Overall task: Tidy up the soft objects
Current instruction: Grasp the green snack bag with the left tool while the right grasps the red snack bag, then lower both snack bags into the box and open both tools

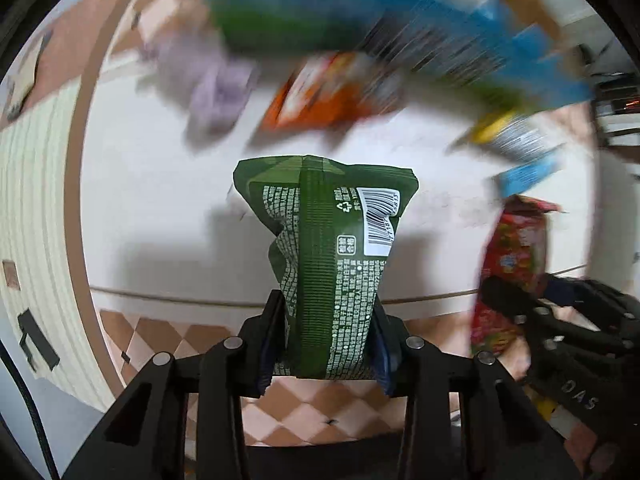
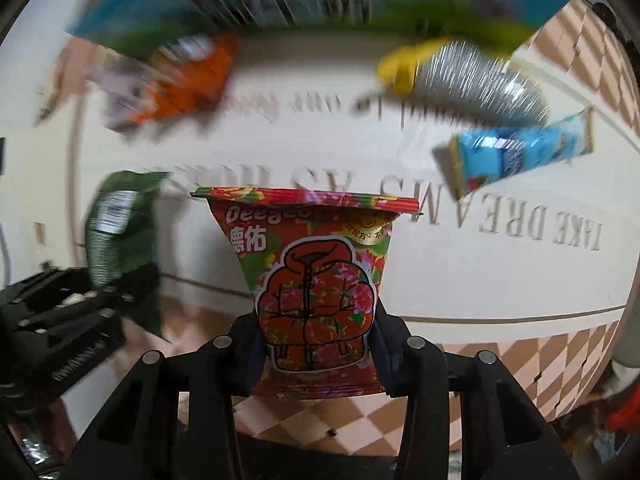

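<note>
The left black two-finger tongs (image 1: 326, 344) pinch a crinkled green packet (image 1: 326, 256); the right black tongs (image 2: 318, 350), just beside them, clamp a red flowered packet (image 2: 316, 280).

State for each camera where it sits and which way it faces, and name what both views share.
Left wrist: rides the left gripper, looking along its fingers at the green packet they clamp; right gripper at its right edge.
Right wrist: rides the right gripper, looking at the clamped red packet; left gripper at its left edge.
Shared: both packets, the orange packet, the cream mat.
</note>
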A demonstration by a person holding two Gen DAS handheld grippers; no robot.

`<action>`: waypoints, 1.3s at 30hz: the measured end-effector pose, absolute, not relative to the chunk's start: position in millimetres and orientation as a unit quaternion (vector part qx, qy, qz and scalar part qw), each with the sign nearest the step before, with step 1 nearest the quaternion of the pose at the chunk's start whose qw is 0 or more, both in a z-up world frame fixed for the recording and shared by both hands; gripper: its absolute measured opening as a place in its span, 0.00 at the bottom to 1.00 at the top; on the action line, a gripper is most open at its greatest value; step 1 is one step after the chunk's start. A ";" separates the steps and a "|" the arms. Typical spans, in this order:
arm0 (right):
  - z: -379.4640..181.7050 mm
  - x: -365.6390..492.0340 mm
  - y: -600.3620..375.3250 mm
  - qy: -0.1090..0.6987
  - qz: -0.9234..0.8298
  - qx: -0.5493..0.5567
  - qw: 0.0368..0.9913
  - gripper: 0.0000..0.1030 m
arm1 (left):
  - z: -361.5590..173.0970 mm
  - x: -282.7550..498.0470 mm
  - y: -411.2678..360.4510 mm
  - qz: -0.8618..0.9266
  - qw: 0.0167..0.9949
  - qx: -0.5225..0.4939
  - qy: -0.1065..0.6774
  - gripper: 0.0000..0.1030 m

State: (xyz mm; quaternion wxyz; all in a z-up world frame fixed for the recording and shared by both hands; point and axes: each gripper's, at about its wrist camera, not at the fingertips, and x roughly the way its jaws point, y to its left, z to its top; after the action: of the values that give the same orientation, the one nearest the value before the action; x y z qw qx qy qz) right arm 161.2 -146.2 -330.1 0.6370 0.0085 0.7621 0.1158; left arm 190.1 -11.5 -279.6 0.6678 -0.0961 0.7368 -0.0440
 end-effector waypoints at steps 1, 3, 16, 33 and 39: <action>-318.1 163.3 -148.9 0.755 0.121 0.015 0.644 0.45 | -265.2 196.6 -13.4 -0.050 0.676 -0.103 0.728 0.35; -279.0 175.8 -155.4 0.733 0.135 0.031 0.666 0.44 | -233.3 219.2 -16.7 -0.065 0.691 -0.115 0.711 0.35; -240.5 363.2 -158.6 0.702 0.104 0.034 0.703 0.45 | -248.7 450.1 36.5 -0.024 0.699 -0.059 0.713 0.35; -349.2 422.4 -137.6 0.765 0.075 0.001 0.640 0.45 | -305.6 525.0 24.6 0.009 0.657 -0.004 0.754 0.35; -366.4 419.4 -136.9 0.788 0.087 0.008 0.610 0.70 | -298.4 509.4 34.4 0.000 0.651 -0.035 0.758 0.43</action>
State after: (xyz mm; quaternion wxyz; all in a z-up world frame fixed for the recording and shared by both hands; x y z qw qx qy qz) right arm 419.4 -136.9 -366.4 0.6099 0.0077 0.7877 0.0866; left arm 509.4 34.4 -298.4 0.6509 -0.0348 0.7583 0.0001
